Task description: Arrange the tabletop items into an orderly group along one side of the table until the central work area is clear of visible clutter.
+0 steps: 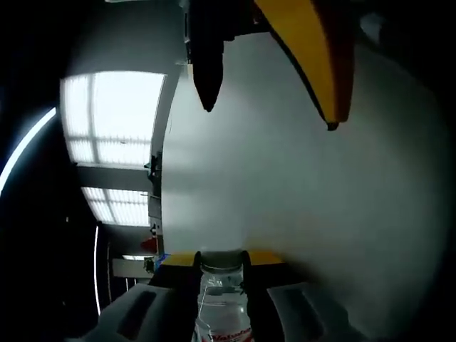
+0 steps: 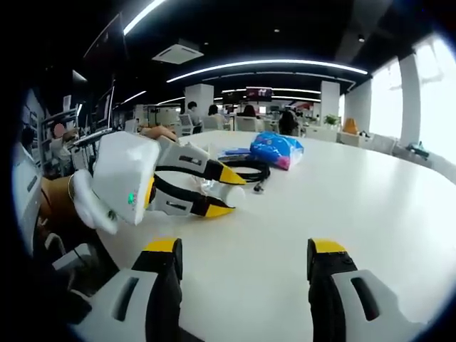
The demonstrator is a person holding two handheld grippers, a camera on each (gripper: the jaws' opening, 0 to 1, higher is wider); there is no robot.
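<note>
A clear plastic bottle with a white cap and a red label stands between my left gripper's yellow-tipped jaws, which are shut on it just under the cap. In the right gripper view the same left gripper lies sideways low over the white table, with the bottle's cap poking out between its tips. My right gripper is open over bare tabletop, holding nothing. It also enters the left gripper view as the right gripper from the top.
Behind the held bottle lie a coiled black cable, a blue plastic bag and a flat blue item. A person's hand holds the left gripper. Office desks and seated people are beyond the table's far edge.
</note>
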